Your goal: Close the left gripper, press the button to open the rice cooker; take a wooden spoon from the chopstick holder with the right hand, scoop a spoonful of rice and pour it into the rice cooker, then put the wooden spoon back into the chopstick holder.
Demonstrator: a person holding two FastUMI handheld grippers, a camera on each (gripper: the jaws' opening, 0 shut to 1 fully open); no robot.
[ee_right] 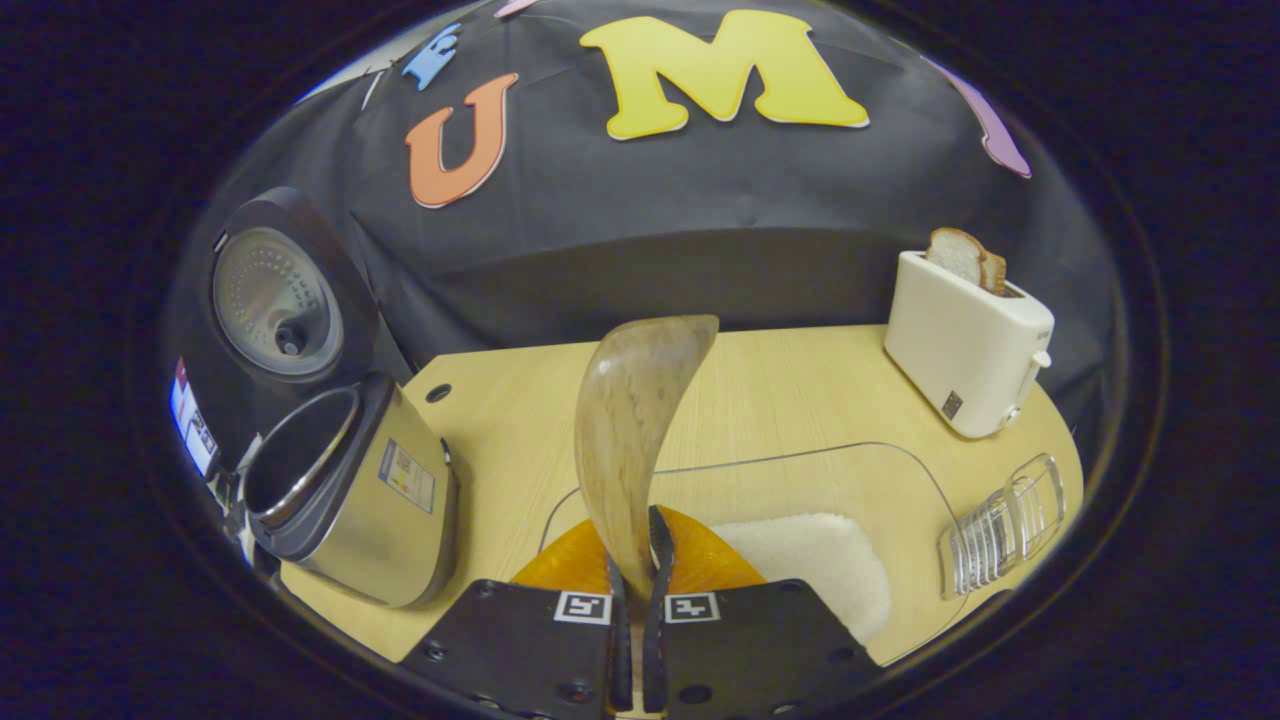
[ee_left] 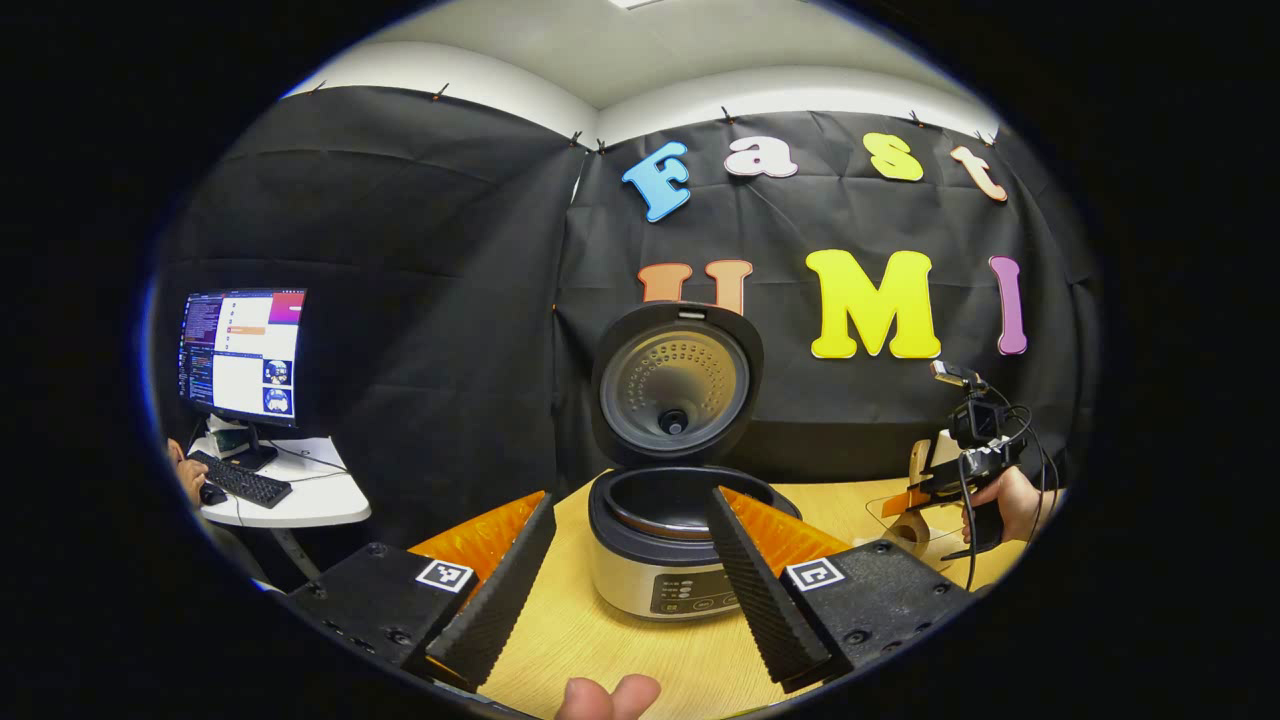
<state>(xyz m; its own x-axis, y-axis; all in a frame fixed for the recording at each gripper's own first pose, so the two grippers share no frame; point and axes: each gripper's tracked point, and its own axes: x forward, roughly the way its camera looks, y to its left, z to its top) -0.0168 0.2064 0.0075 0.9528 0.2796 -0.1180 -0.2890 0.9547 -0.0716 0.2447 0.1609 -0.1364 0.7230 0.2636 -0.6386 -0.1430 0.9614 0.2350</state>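
- Rice cooker [ee_left: 665, 545]: stood on the wooden table [ee_left: 640, 660], lid [ee_left: 677, 382] raised upright, inner pot exposed; the button step judged complete.
- Left gripper [ee_left: 625, 580]: fingers spread wide, holding nothing; the cooker sat between and just beyond the fingertips.
- Right gripper [ee_right: 632, 590]: fingers pressed together on the handle of the wooden spoon [ee_right: 632, 440], bowl end pointing up and forward, empty of rice as far as could be seen.
- Rice [ee_right: 815, 575]: a white heap inside a clear container [ee_right: 900, 470], just beside and to the right of the right gripper's fingertips; the cooker lay well to its left in the right gripper view.
- Toaster [ee_right: 965, 345]: at the far right of the table, apart from the work.
- Chopstick holder: not identified with certainty.
- Risk, judged: the thin handle could pivot in the pinch during scooping, tipping the spoon.
- Risk, judged: rice could spill in carrying across to the pot if the bowl tilts.
- Risk, judged: the spoon could knock the container's low clear wall, hard to see.
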